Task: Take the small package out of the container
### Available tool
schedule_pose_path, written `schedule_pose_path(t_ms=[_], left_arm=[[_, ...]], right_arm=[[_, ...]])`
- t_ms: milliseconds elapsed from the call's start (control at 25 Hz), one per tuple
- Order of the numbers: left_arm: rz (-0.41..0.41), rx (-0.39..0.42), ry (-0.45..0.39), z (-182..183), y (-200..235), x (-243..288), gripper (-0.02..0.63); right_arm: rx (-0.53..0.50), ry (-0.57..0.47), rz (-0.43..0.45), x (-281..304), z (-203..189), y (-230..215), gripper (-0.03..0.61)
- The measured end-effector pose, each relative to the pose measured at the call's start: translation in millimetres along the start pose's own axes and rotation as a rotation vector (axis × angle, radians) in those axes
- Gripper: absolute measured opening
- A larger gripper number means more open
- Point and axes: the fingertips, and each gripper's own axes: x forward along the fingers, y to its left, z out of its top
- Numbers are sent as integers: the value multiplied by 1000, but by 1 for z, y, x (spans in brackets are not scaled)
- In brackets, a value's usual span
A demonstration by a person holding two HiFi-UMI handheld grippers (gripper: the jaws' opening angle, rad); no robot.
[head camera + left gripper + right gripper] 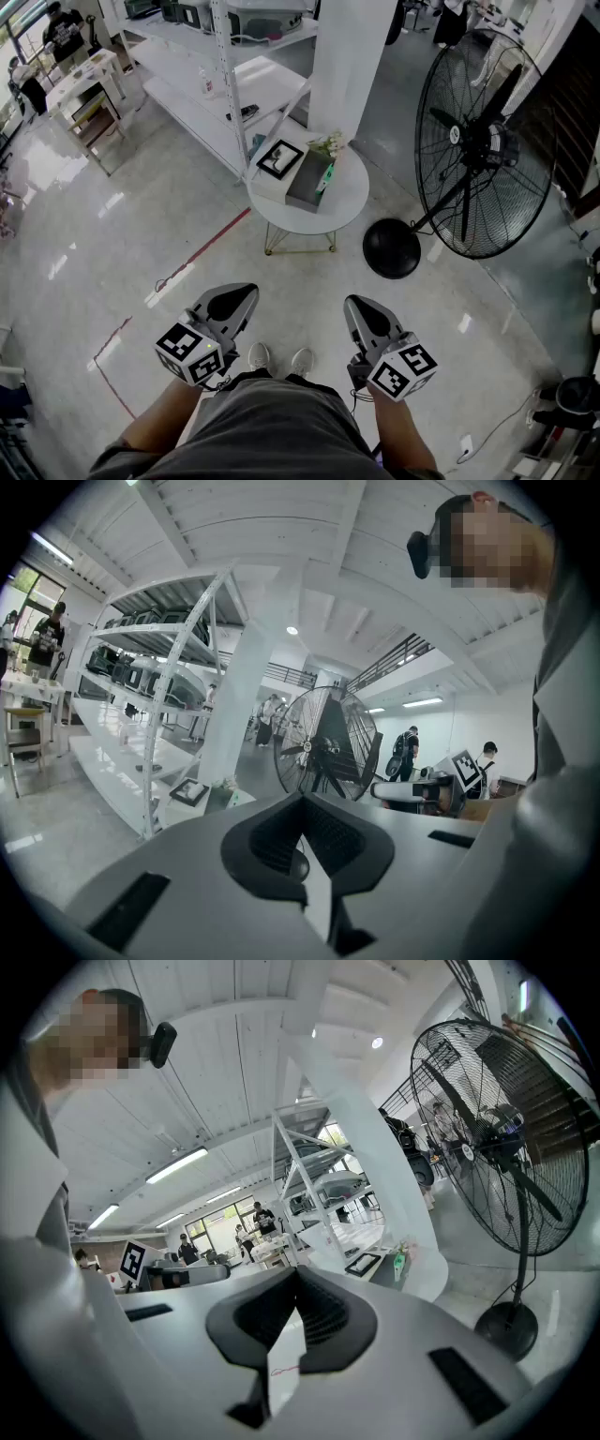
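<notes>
A small round white table (349, 202) stands a few steps ahead on the floor. On it lies a dark grey open container (307, 186) with something green (325, 178) at its right edge; I cannot tell whether that is the small package. A white box with a black-framed picture (279, 159) lies beside it. My left gripper (244, 295) and right gripper (356, 305) hang low in front of my body, far short of the table. Both are shut and hold nothing. The table (389, 1267) shows small in the right gripper view, and the left gripper view also catches the table (202, 794).
A big black standing fan (478, 141) with a round base (391, 248) is right of the table. White shelving (225, 84) and a white pillar (352, 56) rise behind it. Red tape (187, 267) runs across the glossy floor. People stand far off.
</notes>
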Motion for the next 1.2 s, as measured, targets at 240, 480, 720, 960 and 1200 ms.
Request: schedule_pose_path(t_ms=[240,480,720,960,1200], left_arm=[[1,1,3,-8,-13,5,15],[15,1,1,-14,-31,16,15],[40,11,-4,-11,-44,22,15],[60,20,-8,-9,-49,32,15],[70,10,-10,-12,-41,43,15]], right_arm=[[0,-2,-28,-11,-2,-12,21],[13,16,-20,-25,-6,-28,23],[24,5,-6,-39,0,-42,23],[49,-9,1,-45,6,-60,23],[62,-7,2,-38,9,-75,23]])
